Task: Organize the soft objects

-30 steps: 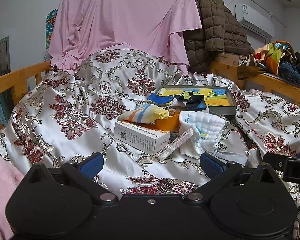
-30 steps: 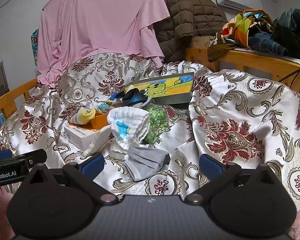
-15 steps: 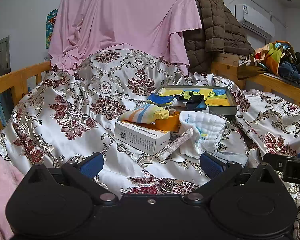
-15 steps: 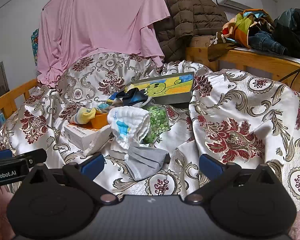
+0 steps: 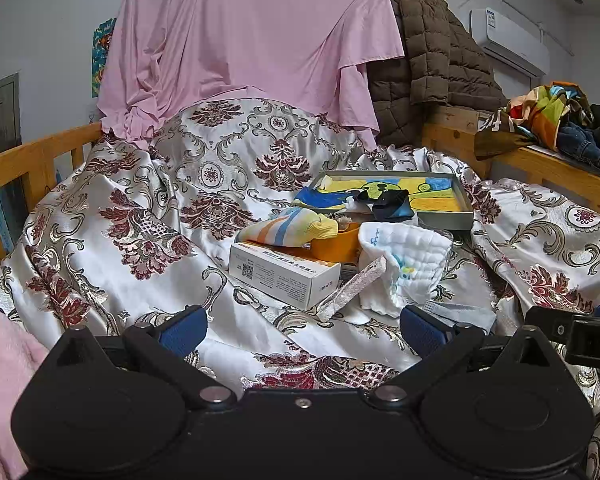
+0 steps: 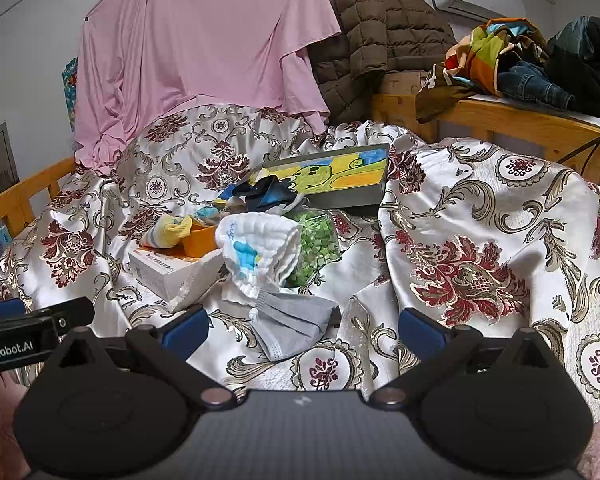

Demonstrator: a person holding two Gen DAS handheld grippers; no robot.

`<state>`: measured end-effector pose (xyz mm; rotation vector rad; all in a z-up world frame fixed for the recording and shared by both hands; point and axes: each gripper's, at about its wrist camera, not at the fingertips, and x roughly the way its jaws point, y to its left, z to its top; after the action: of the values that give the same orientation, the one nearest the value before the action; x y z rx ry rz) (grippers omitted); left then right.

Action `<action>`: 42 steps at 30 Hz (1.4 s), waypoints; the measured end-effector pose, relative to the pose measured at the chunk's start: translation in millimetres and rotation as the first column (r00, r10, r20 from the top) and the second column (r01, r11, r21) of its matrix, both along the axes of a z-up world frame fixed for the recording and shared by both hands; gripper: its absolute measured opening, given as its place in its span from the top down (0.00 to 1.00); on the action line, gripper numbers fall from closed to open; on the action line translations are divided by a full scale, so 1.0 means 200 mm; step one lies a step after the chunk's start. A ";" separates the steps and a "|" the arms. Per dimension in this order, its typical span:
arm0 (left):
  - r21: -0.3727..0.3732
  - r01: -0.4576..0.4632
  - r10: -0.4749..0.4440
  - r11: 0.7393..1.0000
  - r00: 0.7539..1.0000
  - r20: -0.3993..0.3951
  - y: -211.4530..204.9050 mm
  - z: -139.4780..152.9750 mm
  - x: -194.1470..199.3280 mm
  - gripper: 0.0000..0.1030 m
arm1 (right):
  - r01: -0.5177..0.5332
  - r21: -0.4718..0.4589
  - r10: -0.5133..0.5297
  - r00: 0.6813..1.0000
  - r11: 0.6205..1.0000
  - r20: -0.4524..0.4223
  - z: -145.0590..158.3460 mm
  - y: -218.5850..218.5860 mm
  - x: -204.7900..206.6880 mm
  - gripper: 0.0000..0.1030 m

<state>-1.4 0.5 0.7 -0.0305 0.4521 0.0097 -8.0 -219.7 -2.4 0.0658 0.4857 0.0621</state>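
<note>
A pile of small items lies on the patterned satin bedspread (image 5: 148,216). A striped sock (image 5: 288,229) rests on a white carton (image 5: 282,274), beside an orange cup (image 5: 336,245). A white quilted cloth (image 5: 408,266) (image 6: 258,252) sits right of them, and a grey face mask (image 6: 294,326) lies in front of it. Dark socks (image 5: 388,202) (image 6: 270,196) lie on the edge of a shallow picture tray (image 5: 440,216) (image 6: 348,196). A clear bag of green bits (image 6: 314,246) is behind the cloth. My left gripper (image 5: 302,330) and right gripper (image 6: 302,330) both hang open and empty, short of the pile.
A pink sheet (image 5: 244,40) and a brown quilted jacket (image 5: 432,60) hang at the head of the bed. Wooden rails (image 5: 24,168) (image 6: 512,120) run along both sides, with a heap of clothes (image 6: 516,64) on the right one. A pink fleece sleeve (image 5: 0,376) is at lower left.
</note>
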 end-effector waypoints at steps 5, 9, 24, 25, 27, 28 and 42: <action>0.000 0.001 -0.001 1.000 1.000 0.000 0.00 0.00 0.00 0.01 | 0.000 0.000 0.000 1.000 1.000 -0.002 0.01 0.00 0.01 0.00; -0.002 0.000 0.000 1.000 1.000 0.000 0.00 0.00 0.00 0.01 | 0.002 -0.001 -0.002 1.000 1.000 -0.004 0.00 0.00 0.00 0.00; -0.023 0.015 -0.016 1.000 0.999 -0.049 0.01 0.04 0.09 0.01 | -0.055 -0.044 0.055 0.998 0.997 -0.002 0.03 0.01 0.08 0.00; -0.025 0.017 -0.018 1.000 0.999 -0.050 0.01 0.04 0.11 0.01 | -0.081 -0.068 0.081 0.997 0.994 -0.005 0.03 0.02 0.10 0.00; -0.016 0.029 -0.030 0.999 0.998 -0.057 0.01 0.06 0.16 0.01 | -0.138 -0.128 0.135 0.990 0.982 -0.031 0.02 0.04 0.16 0.00; -0.005 0.042 -0.042 0.999 0.997 -0.063 0.01 0.06 0.20 0.01 | -0.160 -0.151 0.155 0.987 0.975 -0.046 0.01 0.05 0.20 0.00; 0.150 0.315 -0.298 0.937 0.946 -0.126 -0.14 -0.04 0.66 0.01 | -0.390 -0.233 0.337 0.912 0.891 -0.235 -0.16 0.06 0.58 0.00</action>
<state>131.4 -28.5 -6.9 0.2081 0.5530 -0.2594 107.9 -208.3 -34.6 -0.2987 0.6896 0.3613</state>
